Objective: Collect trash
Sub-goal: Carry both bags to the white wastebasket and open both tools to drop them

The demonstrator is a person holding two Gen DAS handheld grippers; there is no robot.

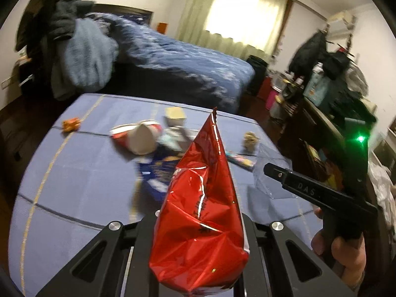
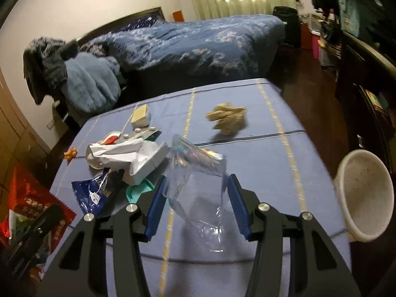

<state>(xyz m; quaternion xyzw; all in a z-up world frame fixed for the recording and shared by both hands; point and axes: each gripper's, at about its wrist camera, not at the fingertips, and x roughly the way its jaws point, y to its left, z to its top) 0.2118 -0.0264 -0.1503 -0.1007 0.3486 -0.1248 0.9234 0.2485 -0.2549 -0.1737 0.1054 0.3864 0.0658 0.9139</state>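
My left gripper (image 1: 198,225) is shut on a red foil snack bag (image 1: 200,217) and holds it up over the near edge of the blue-clothed table (image 1: 74,180). The bag also shows at the left of the right wrist view (image 2: 32,205). My right gripper (image 2: 195,205) is open, its blue pads on either side of a clear plastic bag (image 2: 195,173) without pinching it. On the table lie a blue wrapper (image 2: 94,193), crumpled white paper (image 2: 123,156), a blister pack (image 2: 138,132), a crumpled brown paper ball (image 2: 227,118), a small box (image 2: 139,115) and an orange scrap (image 2: 70,154).
A white bin (image 2: 363,198) stands off the table's right edge. A bed with a blue quilt (image 2: 198,47) lies behind the table. A chair piled with clothes (image 2: 74,79) stands at the back left. Cluttered dark shelves (image 1: 334,104) line the right side.
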